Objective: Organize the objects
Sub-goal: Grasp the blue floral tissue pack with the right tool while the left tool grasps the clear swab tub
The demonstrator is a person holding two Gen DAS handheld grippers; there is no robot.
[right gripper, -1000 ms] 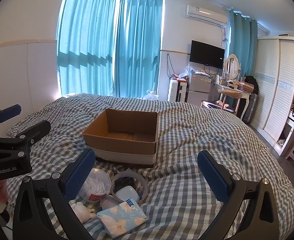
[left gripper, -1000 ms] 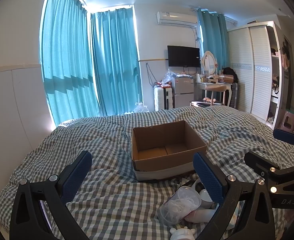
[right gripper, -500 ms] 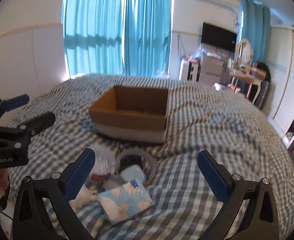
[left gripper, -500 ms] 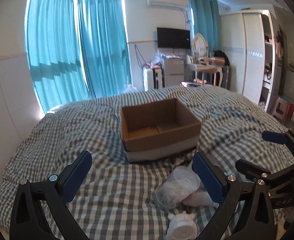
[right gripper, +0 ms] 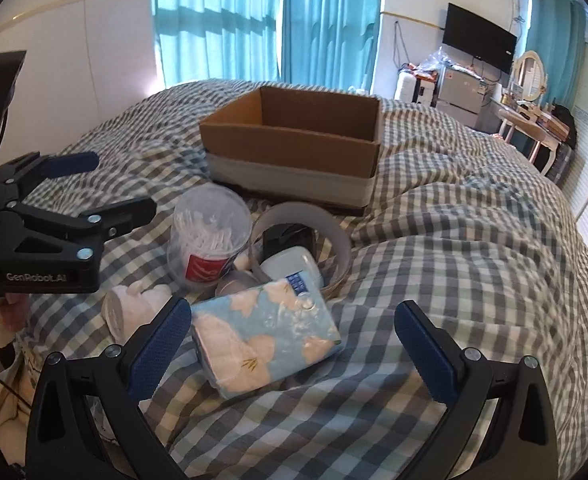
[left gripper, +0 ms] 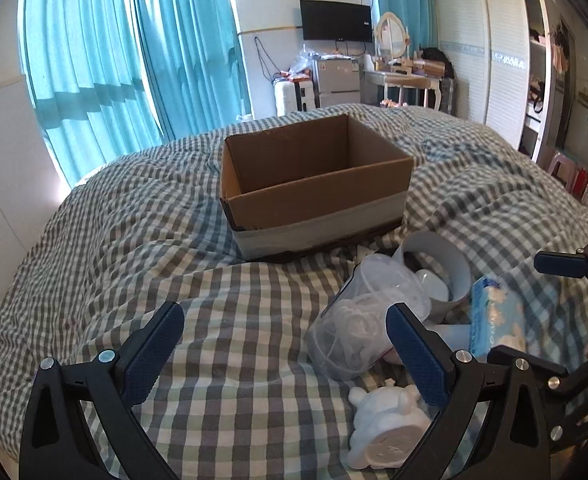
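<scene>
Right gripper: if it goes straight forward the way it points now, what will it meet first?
Most likely the tissue pack. It lies on the checked duvet, just ahead of the open right gripper, nearer its left finger. Behind it come the tape roll and the cardboard box. Depth is uncertain through the fisheye.

A bed is covered by a rumpled grey-and-white checked duvet. Behind it, tall windows are hung with turquoise curtains, through which daylight is let in. A black television is mounted on the white far wall. Below it, a small silver fridge is set beside a white suitcase. To the right, an oval mirror is stood on a white dressing table, near a tall white wardrobe.
</scene>
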